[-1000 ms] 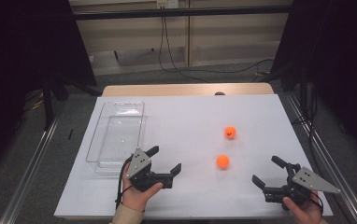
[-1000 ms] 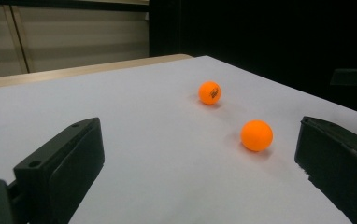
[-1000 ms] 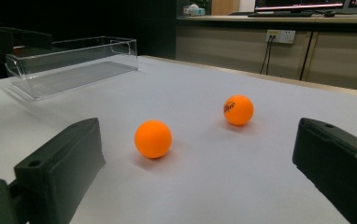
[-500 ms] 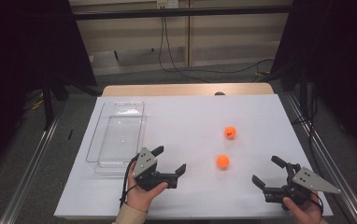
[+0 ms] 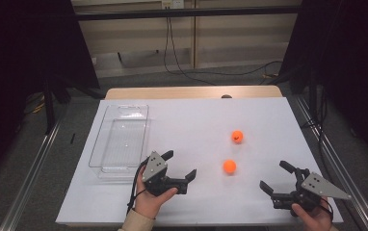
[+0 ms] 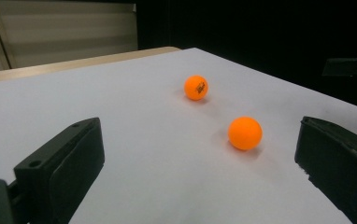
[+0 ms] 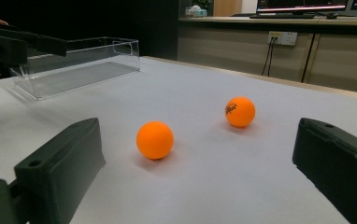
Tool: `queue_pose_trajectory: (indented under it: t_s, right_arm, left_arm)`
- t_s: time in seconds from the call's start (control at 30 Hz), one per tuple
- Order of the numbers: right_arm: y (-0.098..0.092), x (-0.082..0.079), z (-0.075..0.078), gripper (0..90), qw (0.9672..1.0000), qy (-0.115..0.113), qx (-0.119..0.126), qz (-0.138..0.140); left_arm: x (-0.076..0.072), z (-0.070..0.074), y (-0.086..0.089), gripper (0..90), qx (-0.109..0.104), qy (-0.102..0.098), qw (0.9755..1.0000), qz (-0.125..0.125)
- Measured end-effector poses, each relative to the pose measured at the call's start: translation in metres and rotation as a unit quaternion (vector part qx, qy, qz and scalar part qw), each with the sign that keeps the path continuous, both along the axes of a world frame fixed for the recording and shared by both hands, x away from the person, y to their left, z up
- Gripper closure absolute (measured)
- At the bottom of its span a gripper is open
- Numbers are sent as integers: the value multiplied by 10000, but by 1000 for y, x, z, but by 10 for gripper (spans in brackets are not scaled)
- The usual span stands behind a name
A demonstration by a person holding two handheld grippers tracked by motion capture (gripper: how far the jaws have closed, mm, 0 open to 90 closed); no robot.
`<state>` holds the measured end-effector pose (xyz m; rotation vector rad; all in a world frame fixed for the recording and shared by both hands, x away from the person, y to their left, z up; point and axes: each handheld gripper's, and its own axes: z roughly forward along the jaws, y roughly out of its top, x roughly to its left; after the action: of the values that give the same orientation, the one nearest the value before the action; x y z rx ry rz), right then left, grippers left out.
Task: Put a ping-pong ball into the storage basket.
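On the white table (image 5: pixel 191 120) we hold two grippers low over the near edge, and two orange balls lie between and beyond them. Our left gripper (image 5: pixel 181 167) sits just beside the near corner of the clear plastic tray (image 5: pixel 122 140), angled toward the middle of the table, its jaws spread wide apart with nothing between them. From its own camera we see the nearer ball (image 6: pixel 245 133) resting on the white surface ahead, closer to the jaw on the right of that view, and clear of both jaws. The farther ball (image 6: pixel 196 87), which carries a small dark printed mark, lies behind it and apart from it.

Our right gripper (image 5: pixel 279 177) rests near the table's near right corner, pointing inward toward the left; its jaws also stand wide apart and grip nothing. Looking along it, we find the nearer ball (image 7: pixel 155 140) a little ahead, nearer the jaw on the left of that view, and the marked ball (image 7: pixel 240 112) beyond it. The tray (image 7: pixel 76 67) stands empty farther off in that view, with our left gripper's dark body (image 7: pixel 13 44) in front of its end.

From above, the plain ball (image 5: pixel 229 166) sits roughly midway between our two grippers, touching neither, and the marked one (image 5: pixel 237 136) lies farther from us, near it but not touching.
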<state>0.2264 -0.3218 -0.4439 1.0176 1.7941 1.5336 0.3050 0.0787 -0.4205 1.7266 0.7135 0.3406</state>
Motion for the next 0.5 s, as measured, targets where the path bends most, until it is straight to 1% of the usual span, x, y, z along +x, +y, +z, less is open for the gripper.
queue_pose_trajectory:
  t_s: [0.23, 0.43, 0.5]
  right_arm:
    - [0, 0, 0, 15, 10000, -1, 21, 1]
    - [0, 0, 0, 14, 10000, -1, 41, -6]
    - [0, 0, 0, 14, 10000, -10, 21, 4]
  left_arm:
    - [1, 0, -7, 15, -27, 39, 10000, -69]
    - [2, -2, -13, 14, 6, 87, 9998, -175]
    - [3, -2, -14, 14, 53, 78, 9997, -213]
